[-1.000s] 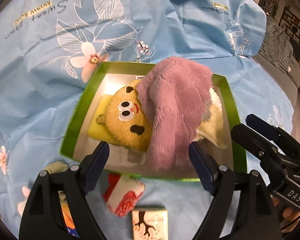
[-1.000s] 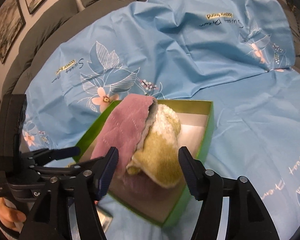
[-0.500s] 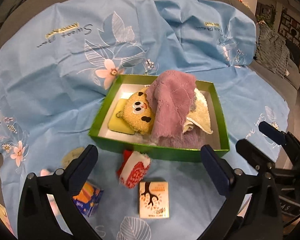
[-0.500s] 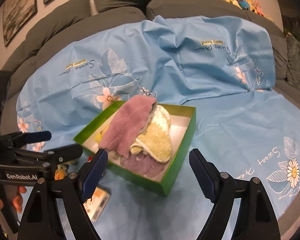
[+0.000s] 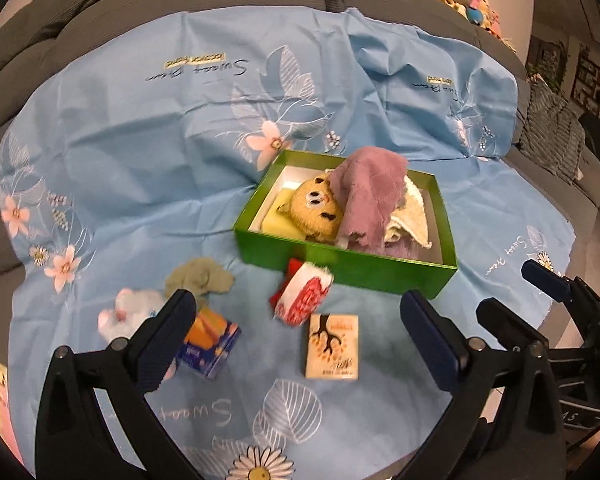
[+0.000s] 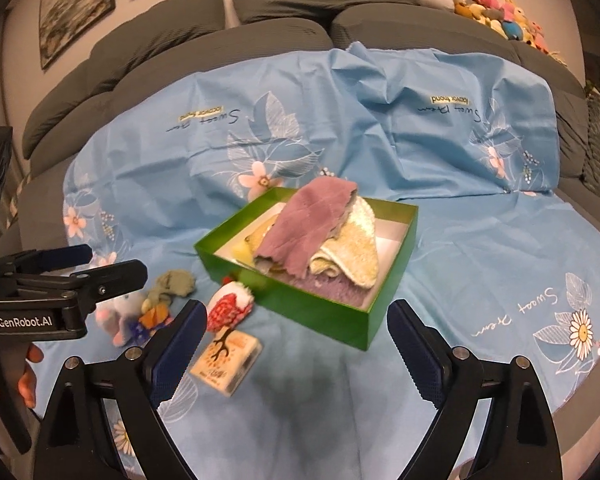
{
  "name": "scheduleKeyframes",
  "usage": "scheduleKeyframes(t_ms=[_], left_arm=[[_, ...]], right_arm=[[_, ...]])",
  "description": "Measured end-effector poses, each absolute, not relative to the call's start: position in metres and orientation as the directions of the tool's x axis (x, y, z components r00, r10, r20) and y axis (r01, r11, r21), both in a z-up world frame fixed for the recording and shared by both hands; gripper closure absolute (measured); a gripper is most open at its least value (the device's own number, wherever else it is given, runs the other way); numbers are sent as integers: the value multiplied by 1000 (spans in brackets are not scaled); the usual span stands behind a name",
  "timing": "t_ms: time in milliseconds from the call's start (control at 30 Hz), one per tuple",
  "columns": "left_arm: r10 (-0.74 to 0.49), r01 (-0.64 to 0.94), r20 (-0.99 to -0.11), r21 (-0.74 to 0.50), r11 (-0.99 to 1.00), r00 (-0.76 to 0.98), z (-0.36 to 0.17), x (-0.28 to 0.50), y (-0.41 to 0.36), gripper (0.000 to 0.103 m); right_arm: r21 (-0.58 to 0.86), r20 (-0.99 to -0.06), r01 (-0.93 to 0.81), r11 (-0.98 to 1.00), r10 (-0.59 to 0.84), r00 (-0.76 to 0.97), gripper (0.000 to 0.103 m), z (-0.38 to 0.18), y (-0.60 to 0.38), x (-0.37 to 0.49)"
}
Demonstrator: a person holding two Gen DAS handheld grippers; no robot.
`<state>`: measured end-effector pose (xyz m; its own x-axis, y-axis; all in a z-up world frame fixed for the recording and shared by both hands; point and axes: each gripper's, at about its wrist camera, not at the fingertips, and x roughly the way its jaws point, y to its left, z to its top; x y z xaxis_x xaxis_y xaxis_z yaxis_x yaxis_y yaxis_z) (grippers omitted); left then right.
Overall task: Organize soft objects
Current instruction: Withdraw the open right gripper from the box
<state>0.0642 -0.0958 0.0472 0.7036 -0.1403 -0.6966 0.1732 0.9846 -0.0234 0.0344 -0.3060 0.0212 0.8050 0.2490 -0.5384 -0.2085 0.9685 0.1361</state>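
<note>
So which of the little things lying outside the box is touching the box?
The red-and-white rolled cloth. It leans against the green box; the tissue pack, blue-orange packet, grey-green cloth and white plush lie apart.

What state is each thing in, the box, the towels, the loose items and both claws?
Green box: lidless, filled.
Purple towel: draped over the plush.
Yellow plush: inside, partly covered.
Red-and-white roll: outside, against the box.
Tissue pack: flat on the sheet.
Left claw: open, empty.
Right claw: open, empty.

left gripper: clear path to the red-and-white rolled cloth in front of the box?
Probably yes. The left gripper is open and empty, and the red-and-white rolled cloth lies on the sheet just ahead between its fingers, nothing on top; the green box touches only its far side.
</note>
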Motion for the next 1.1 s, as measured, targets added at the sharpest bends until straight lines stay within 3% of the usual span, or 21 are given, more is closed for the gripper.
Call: scheduleKeyframes(t_ms=[533, 1100], left_arm=[[-137, 77, -729, -115, 990, 670, 21, 25, -53, 1], [-118, 58, -765, -105, 993, 633, -2, 24, -37, 1]], right_arm=[[120, -585, -300, 946, 312, 749, 11, -1, -274, 11], [146, -632, -395, 907, 393, 668, 11, -27, -238, 14]])
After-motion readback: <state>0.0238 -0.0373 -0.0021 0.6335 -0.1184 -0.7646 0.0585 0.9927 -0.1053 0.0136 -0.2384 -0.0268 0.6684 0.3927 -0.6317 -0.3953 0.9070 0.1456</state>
